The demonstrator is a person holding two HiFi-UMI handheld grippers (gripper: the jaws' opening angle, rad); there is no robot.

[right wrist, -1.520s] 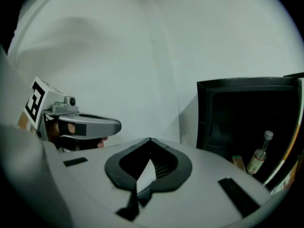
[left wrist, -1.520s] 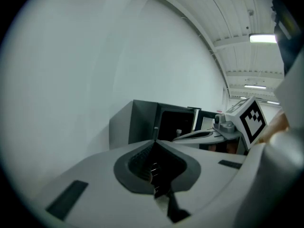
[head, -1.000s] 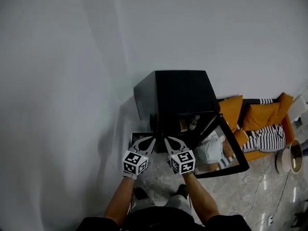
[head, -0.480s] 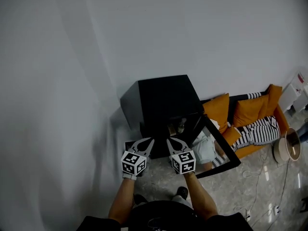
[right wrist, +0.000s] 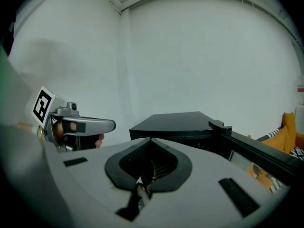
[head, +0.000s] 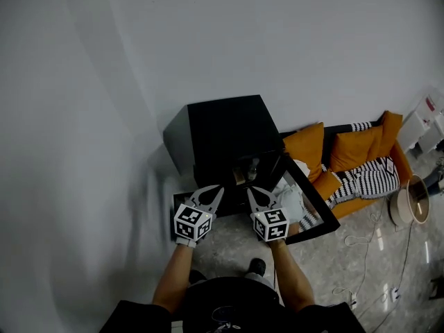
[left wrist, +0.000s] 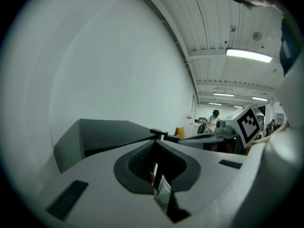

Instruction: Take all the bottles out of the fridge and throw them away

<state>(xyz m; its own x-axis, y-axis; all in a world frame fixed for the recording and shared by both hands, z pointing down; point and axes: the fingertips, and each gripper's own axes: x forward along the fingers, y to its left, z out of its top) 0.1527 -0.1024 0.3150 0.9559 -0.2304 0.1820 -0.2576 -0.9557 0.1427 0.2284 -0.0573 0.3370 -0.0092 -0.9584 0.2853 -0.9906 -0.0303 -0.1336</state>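
Note:
A black mini fridge (head: 222, 130) stands on the floor against the white wall, its glass door (head: 313, 212) swung open to the right. Small things show on a shelf inside (head: 251, 166), too small to tell apart. My left gripper (head: 214, 190) and right gripper (head: 251, 191) hang side by side just in front of the fridge, both shut with nothing between the jaws. In the left gripper view the shut left gripper (left wrist: 156, 137) points at the fridge's top edge (left wrist: 109, 129). The right gripper view shows the shut right gripper (right wrist: 151, 139) below the fridge (right wrist: 175, 123) and door frame (right wrist: 256, 153).
An orange sofa with striped cushions (head: 361, 165) stands right of the fridge door. A round pale container (head: 409, 210) sits at the far right, with cables (head: 368, 245) on the stone floor. A person (left wrist: 214, 115) stands far back in the room.
The view has swung, so the fridge now sits further left and higher in the picture. Both grippers stay shut and keep their place in front of it.

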